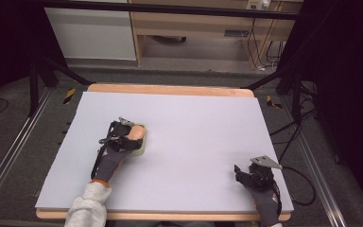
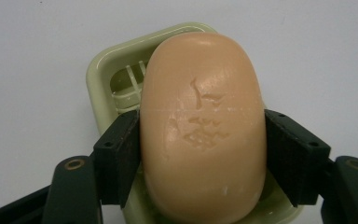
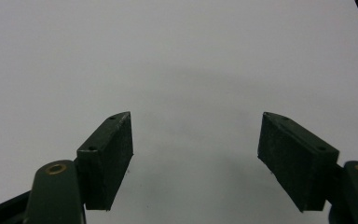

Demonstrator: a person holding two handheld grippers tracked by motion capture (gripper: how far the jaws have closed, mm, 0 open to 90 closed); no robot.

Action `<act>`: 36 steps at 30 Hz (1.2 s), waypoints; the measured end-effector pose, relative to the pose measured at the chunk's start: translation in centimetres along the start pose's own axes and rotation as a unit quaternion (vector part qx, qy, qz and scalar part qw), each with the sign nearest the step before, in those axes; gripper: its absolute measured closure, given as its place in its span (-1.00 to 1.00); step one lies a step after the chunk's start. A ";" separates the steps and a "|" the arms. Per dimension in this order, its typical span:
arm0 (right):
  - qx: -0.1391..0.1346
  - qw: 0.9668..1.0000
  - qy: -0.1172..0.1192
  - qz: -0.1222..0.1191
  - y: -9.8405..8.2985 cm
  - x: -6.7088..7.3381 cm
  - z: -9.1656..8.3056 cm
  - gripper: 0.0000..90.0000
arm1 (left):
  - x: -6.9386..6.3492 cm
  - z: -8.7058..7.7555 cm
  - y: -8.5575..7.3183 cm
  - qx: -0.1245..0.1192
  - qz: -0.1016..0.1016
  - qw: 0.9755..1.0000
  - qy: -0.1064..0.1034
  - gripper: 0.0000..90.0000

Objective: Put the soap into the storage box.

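The left gripper (image 2: 202,140) grips the soap (image 2: 203,126) with a jaw pressed to each side, over the dish (image 2: 103,70) left of the table's (image 1: 194,123) middle. The right gripper (image 3: 196,154), near the right front corner, has its jaws spread wide, holding nothing.

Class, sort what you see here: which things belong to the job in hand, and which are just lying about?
In the job: soap bar, green soap dish, left gripper clamped on the soap.

Lying about: right gripper, open over bare table.
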State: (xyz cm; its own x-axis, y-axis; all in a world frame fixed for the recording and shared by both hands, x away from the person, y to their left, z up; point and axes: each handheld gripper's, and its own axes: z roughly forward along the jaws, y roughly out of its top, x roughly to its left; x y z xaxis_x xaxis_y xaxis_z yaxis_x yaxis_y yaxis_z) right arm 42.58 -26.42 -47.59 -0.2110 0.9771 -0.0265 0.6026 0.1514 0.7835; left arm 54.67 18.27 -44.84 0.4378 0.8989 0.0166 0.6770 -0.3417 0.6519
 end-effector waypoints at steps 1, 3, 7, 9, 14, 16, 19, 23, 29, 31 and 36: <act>0.000 1.000 0.000 0.000 0.0 0.0 0.0 -0.41 | 0.0 0.0 0.0 0.000 0.000 1.000 0.000 -0.31; 0.000 1.000 0.000 0.000 0.0 0.0 0.0 -0.41 | 0.0 -0.2 0.0 -0.006 -0.001 1.000 0.001 -0.31; 0.000 1.000 0.000 -0.001 0.0 0.0 0.0 -0.41 | 0.2 -1.0 0.1 -0.017 -0.005 1.000 -0.008 -0.31; 0.000 1.000 0.000 0.000 0.0 0.0 0.0 -0.41 | 0.2 -1.3 0.2 -0.021 -0.004 1.000 -0.006 -0.31; -0.001 1.000 -0.001 0.001 0.0 0.0 -0.1 -0.41 | 0.1 -2.3 0.2 -0.033 0.000 0.999 -0.009 -0.32; 0.000 1.000 -0.002 0.002 0.0 0.0 -0.1 -0.41 | 0.1 -2.6 0.1 -0.036 0.001 0.999 -0.010 -0.32; -0.002 1.000 -0.003 0.003 0.0 -0.1 -0.1 -0.42 | -0.1 -3.2 0.0 -0.047 0.000 0.999 -0.017 -0.32; -0.003 1.000 -0.004 0.004 0.0 -0.1 -0.2 -0.42 | -0.1 -4.0 -0.5 -0.055 0.005 0.998 -0.023 -0.32; -0.003 1.000 -0.008 0.007 0.0 -0.3 -0.2 -0.43 | 0.2 -5.1 -1.6 -0.075 -0.002 0.997 -0.031 -0.32; -0.003 1.000 -0.009 0.008 0.0 -0.4 -0.3 -0.44 | 0.3 -5.3 -2.0 -0.079 -0.002 0.996 -0.028 -0.32; -0.005 1.000 -0.013 0.011 0.0 -0.6 -0.3 -0.45 | 0.9 -5.7 -3.2 -0.087 -0.010 0.996 -0.017 -0.33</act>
State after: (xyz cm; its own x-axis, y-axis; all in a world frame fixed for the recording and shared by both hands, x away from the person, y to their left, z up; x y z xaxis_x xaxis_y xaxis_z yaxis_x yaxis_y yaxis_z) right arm 42.42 -27.09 -47.39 -0.1782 0.9837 -0.0255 0.5983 0.1288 0.7909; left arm 49.48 21.79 -42.58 0.4478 0.8939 -0.0218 0.5742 -0.2688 0.7734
